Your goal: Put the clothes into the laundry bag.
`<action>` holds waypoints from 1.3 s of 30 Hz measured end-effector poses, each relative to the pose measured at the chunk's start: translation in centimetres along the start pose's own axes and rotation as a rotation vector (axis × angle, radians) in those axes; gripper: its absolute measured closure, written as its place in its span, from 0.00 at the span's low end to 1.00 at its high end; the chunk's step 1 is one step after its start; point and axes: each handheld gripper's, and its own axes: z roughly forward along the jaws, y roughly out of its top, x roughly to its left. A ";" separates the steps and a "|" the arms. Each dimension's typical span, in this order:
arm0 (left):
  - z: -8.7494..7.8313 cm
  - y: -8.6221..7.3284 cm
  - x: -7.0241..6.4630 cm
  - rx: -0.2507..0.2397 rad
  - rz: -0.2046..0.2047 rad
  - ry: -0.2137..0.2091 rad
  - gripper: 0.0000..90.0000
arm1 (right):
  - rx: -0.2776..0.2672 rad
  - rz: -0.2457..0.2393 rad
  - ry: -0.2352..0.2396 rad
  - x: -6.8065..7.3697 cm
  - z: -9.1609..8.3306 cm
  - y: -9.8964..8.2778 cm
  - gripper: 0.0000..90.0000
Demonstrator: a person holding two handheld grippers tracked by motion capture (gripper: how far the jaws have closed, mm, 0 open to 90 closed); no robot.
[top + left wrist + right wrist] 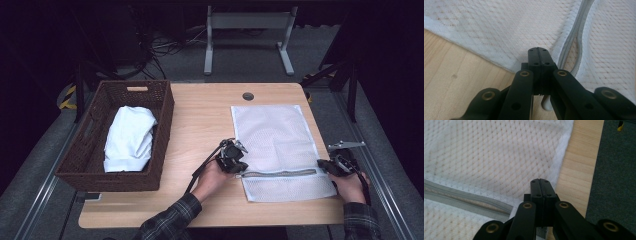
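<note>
A white mesh laundry bag (272,135) lies flat on the right half of the wooden table (200,115). A grey zipper (280,173) runs across the bag near its front edge. My left gripper (240,167) sits at the zipper's left end with its jaws pressed together, the tips over the bag's edge (539,50). The zipper (574,45) gapes slightly beside them. My right gripper (324,165) is at the zipper's right end, jaws together at the bag's right edge (540,181). I cannot tell whether either gripper pinches mesh.
A dark wicker basket (165,125) stands on the table's left side with a folded white cloth (129,137) inside. A cable hole (248,96) is at the table's back. Grey floor drops off just right of the right gripper. A metal frame (247,22) stands behind.
</note>
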 end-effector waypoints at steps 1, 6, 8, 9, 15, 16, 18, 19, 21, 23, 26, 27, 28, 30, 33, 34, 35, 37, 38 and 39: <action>-0.1 -0.1 0.0 -0.003 -0.001 0.001 1.00 | -0.003 0.000 0.007 0.1 -0.1 0.1 1.00; -1.0 -0.8 0.1 -0.012 -0.007 -0.004 1.00 | -0.044 -0.037 0.045 1.0 -0.3 0.6 1.00; -1.5 -1.1 0.3 -0.012 -0.009 0.000 1.00 | -0.056 -0.058 0.052 1.5 -0.3 0.9 0.99; -2.2 -1.3 0.4 -0.012 -0.013 0.006 0.98 | -0.069 -0.076 0.069 1.9 -0.4 1.2 0.98; -4.0 -2.4 0.8 -0.027 -0.028 0.016 0.93 | -0.093 -0.117 0.118 3.4 -0.4 1.9 0.93; -4.2 -2.6 0.9 -0.029 -0.031 0.019 0.93 | -0.093 -0.117 0.118 3.4 -0.4 1.9 0.93; -4.9 -3.1 1.0 -0.033 -0.037 0.023 0.90 | -0.097 -0.127 0.130 3.8 -0.4 2.1 0.91; -5.2 -3.3 1.1 -0.032 -0.039 0.026 0.89 | -0.100 -0.137 0.140 4.1 -0.4 2.3 0.90; -5.8 -3.7 1.2 -0.037 -0.047 0.027 0.86 | -0.103 -0.149 0.161 4.7 -0.3 2.5 0.88; -6.3 -4.0 1.2 -0.037 -0.049 0.030 0.83 | -0.106 -0.164 0.184 5.3 -0.2 2.8 0.86; -7.1 -4.4 1.2 -0.037 -0.053 0.029 0.78 | -0.111 -0.184 0.223 6.5 -0.1 3.2 0.83; -7.3 -4.5 1.1 -0.037 -0.060 0.029 0.76 | -0.111 -0.192 0.235 6.9 -0.1 3.3 0.82; -7.6 -4.7 1.2 -0.041 -0.060 0.025 0.74 | -0.115 -0.202 0.243 7.2 0.0 3.4 0.81; -8.1 -4.9 1.2 -0.038 -0.069 0.016 0.68 | -0.116 -0.219 0.260 7.9 0.0 3.6 0.79; -9.1 -5.3 1.2 -0.035 -0.075 0.027 0.64 | -0.116 -0.246 0.295 8.8 0.1 3.9 0.76; -9.8 -5.5 1.3 -0.042 -0.088 0.034 0.61 | -0.116 -0.270 0.316 9.6 0.1 4.0 0.73; -9.8 -5.5 1.3 -0.042 -0.088 0.034 0.60 | -0.116 -0.270 0.316 9.6 0.1 4.0 0.73; -10.5 -5.6 1.5 -0.055 -0.093 0.037 0.58 | -0.120 -0.295 0.337 10.2 0.2 4.2 0.71; -10.9 -5.6 1.7 -0.050 -0.096 0.042 0.58 | -0.120 -0.302 0.341 10.6 0.2 4.2 0.70; -11.2 -5.6 1.8 -0.048 -0.100 0.049 0.56 | -0.119 -0.309 0.350 10.8 0.2 4.2 0.68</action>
